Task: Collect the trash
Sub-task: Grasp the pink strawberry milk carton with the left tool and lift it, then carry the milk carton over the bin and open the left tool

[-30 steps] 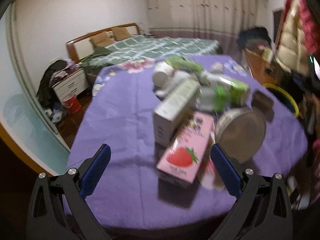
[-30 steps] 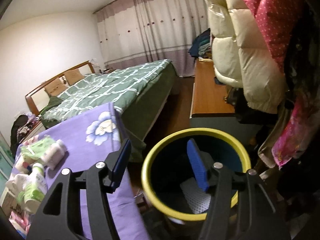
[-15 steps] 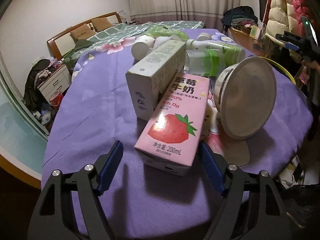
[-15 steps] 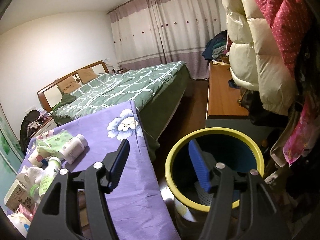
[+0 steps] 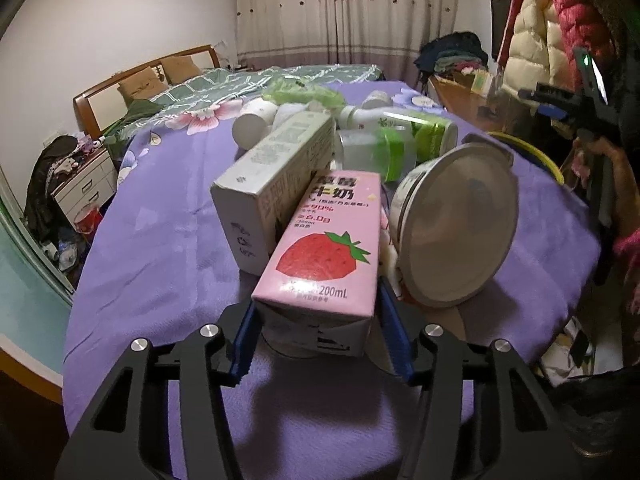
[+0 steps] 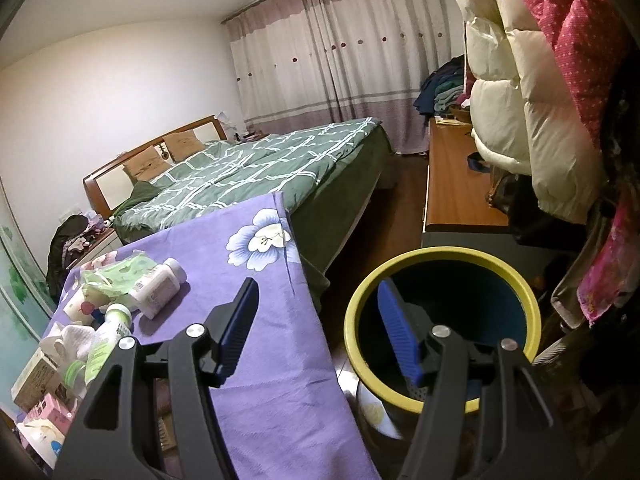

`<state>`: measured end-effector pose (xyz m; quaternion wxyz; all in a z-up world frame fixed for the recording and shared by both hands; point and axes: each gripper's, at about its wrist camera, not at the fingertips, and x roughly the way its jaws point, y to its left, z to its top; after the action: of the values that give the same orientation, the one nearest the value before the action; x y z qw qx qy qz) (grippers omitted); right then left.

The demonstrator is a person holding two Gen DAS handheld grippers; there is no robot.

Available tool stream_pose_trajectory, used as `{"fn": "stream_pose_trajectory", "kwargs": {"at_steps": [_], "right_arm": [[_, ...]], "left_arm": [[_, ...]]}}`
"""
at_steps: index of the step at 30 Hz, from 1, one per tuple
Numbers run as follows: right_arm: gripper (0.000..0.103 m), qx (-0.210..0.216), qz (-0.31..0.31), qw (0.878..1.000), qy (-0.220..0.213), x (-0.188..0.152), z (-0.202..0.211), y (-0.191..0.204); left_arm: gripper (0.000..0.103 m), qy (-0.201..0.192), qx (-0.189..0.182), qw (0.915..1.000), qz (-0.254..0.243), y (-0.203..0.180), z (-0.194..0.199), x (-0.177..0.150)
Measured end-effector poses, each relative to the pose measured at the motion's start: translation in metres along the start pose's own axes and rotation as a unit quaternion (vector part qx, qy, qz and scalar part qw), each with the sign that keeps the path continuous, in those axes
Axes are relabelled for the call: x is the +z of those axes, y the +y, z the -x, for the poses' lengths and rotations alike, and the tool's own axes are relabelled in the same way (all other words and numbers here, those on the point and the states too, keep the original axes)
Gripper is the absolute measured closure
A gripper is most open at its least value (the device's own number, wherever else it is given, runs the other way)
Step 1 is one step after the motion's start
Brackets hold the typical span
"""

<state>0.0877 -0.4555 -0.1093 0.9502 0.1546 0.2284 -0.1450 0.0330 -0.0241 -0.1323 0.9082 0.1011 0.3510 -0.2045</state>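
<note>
Left wrist view, lower centre: purple table (image 5: pixel 160 248), then pink strawberry milk carton (image 5: pixel 324 248) lying between the left gripper (image 5: pixel 316 338)'s blue pads, apparently pinched. Lifting may topple the leaning white box (image 5: pixel 272 184) and round tub (image 5: pixel 456 232). Right gripper (image 6: pixel 318 330) hangs spread, empty, over the yellow-rimmed bin (image 6: pixel 440 258).

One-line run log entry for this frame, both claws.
left claw: jaws against strawberry milk carton on purple cloth | right claw: open, empty, over yellow-rimmed bin | step: pick carton

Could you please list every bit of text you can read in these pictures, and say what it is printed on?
"200mL" – pink strawberry milk carton
"牛奶" – same carton
"90%" – same carton
Beige box: print too blurred to read.
Green-labelled bottles: labels unreadable.
White pill bottle: label too small.
</note>
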Motion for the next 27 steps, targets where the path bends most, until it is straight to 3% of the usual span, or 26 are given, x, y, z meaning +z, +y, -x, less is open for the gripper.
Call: {"fn": "stream_pose_trajectory", "kwargs": {"at_steps": [7,17,27], "right_arm": [[0.044,0.009,0.001,1.000,-0.001,-0.001,0.003,0.003],[0.044,0.009,0.005,1.000,-0.009,-0.001,0.010,0.002],[0.044,-0.019,0.017,0.999,-0.040,0.006,0.033,-0.011]], "left_arm": [[0.052,-0.045,0.000,0.9990,0.009,-0.008,0.036,0.015],[0.052,-0.083,0.008,0.9963,0.018,-0.006,0.052,0.046],[0.052,-0.080,-0.033,0.9962,0.009,-0.043,0.040,0.111]]}}
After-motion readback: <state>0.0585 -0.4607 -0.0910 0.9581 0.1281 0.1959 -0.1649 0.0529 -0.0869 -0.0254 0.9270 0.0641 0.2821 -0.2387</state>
